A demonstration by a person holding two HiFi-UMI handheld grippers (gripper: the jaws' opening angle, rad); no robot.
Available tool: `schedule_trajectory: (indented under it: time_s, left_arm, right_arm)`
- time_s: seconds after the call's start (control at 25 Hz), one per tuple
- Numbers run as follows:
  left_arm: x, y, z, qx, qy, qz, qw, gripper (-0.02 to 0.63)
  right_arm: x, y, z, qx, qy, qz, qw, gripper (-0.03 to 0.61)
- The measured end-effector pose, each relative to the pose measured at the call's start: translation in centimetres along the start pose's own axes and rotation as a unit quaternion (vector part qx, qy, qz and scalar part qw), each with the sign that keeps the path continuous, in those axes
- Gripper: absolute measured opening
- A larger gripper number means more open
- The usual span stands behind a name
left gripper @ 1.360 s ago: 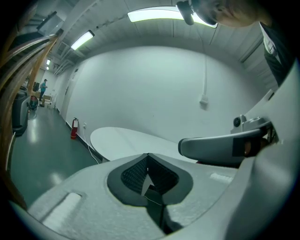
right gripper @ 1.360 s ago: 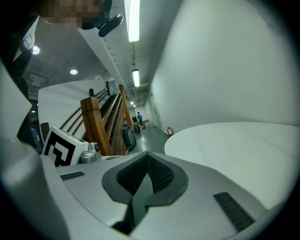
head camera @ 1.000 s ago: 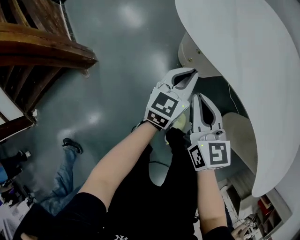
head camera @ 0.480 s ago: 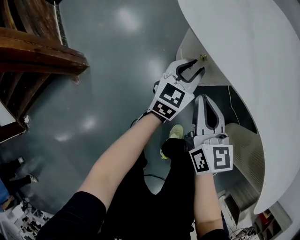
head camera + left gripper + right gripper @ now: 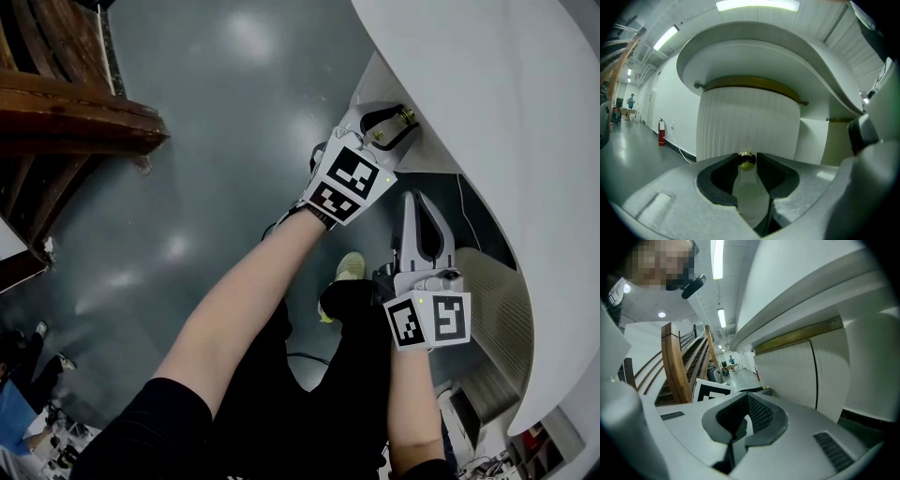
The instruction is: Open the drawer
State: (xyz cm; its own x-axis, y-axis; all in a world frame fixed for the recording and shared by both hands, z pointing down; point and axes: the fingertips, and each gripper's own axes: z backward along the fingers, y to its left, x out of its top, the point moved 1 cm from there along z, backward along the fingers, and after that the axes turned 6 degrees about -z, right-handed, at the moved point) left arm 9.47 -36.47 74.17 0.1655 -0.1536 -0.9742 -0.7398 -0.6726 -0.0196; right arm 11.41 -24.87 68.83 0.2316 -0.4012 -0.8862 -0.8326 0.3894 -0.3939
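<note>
Head view: left gripper (image 5: 403, 125), jaws opening, straddles the brass knob (image 5: 406, 115) of the drawer (image 5: 387, 87) at 1 o'clock. Right gripper (image 5: 415, 198), jaws together and empty, sits at its 5 o'clock.

Head camera steeply down, others forward.

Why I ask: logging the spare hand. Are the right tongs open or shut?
Shut: the right tongs show tips meeting, nothing between them, in the right gripper view; the head view shows one closed point.
</note>
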Motion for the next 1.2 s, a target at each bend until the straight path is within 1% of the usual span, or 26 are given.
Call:
schedule_trajectory:
  time_s: [0.08,0.24,0.4,0.6,0.92,1.08,1.2]
  left_arm:
    - [0.0,0.1,-0.1,0.0,-0.001,0.001,1.0,0.117]
    - [0.0,0.2,0.1,-0.001,-0.006,0.011,0.9999,0.112]
    - [0.1,0.0,0.4,-0.004,0.0,0.012,0.9999,0.109]
    - [-0.3,-0.4,2.1,0.002,0.002,0.018,0.9998,0.109]
    - [-1.9,0.3,7.0,0.013,0.024,0.035,0.999,0.109]
    - [-2.9,0.4,9.5,0.011,0.041,0.032,0.9985,0.109]
    - [-3.2,-0.1,11.2,0.008,0.053,0.034,0.998,0.109]
  right_arm:
    - [0.0,-0.3,0.0,-0.003,0.001,-0.002,1.0,0.013]
    - [0.2,-0.7,0.1,-0.01,0.004,-0.007,1.0,0.014]
    - [0.4,-0.7,0.3,-0.013,0.005,-0.01,1.0,0.013]
    - [0.3,-0.2,1.1,-0.014,0.014,-0.016,1.0,0.014]
    - [-0.7,3.6,1.6,-0.011,0.042,-0.022,0.999,0.013]
    - [-1.1,5.6,2.0,-0.009,0.05,-0.025,0.998,0.014]
    - [-0.7,7.1,2.8,-0.006,0.053,-0.025,0.998,0.014]
